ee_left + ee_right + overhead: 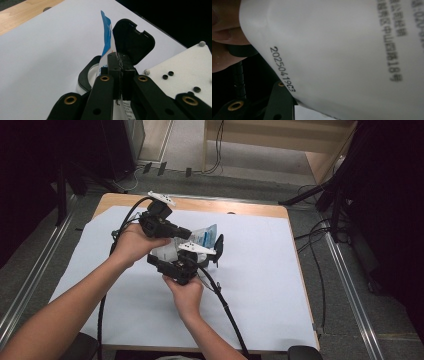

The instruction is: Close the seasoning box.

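Note:
A white packet with a blue end [205, 236] is held above the middle of the table between both grippers. In the left gripper view, my left gripper [121, 62] is shut on the packet's [107, 37] thin edge, and the blue end rises past the fingertips. My left gripper [181, 233] points right in the high view. My right gripper [202, 254] sits just below it, and its black fingers [132, 40] stand spread on either side of the packet. The packet's printed white face [342, 50] lies right against the right gripper's camera, with a black linkage [277, 102] below it.
A white sheet [260, 285] covers the wooden table [225, 206]. Gripper cables [227, 312] trail toward the front edge. Grey floor with rails and loose cables [320, 270] runs along both sides, and dark stands rise at the right.

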Tool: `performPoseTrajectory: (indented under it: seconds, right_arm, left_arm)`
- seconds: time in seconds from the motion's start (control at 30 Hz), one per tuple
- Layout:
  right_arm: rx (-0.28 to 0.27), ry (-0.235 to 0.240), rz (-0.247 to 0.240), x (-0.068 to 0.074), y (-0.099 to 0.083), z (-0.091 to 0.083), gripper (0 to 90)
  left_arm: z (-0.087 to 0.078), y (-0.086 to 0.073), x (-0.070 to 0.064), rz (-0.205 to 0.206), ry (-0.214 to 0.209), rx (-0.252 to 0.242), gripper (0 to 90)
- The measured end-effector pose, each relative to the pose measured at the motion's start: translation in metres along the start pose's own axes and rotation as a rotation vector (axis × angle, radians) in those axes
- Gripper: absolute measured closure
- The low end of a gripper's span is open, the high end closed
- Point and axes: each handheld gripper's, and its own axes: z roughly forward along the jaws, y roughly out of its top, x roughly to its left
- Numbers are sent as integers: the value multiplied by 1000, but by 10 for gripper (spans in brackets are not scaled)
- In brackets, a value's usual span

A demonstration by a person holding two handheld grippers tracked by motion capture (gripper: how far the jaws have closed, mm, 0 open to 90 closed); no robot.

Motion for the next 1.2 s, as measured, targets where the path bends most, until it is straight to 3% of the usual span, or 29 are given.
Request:
performPoseTrajectory:
  seconds: [0.27,0.5,0.97,1.2]
  right_arm:
    - [-4,-1,-1,0,1,-1,581]
    - [25,-35,-52,-2,-2,0,575]
    - [46,-69,-77,-8,-10,-1,575]
    - [62,-96,-112,-10,-17,-5,569]
  left_arm:
    - [1,0,-1,9,-4,5,900]
    - [0,-5,3,-2,-10,-3,900]
    - [-1,-11,5,-3,-18,8,900]
    - [-1,-15,6,-5,-28,14,900]
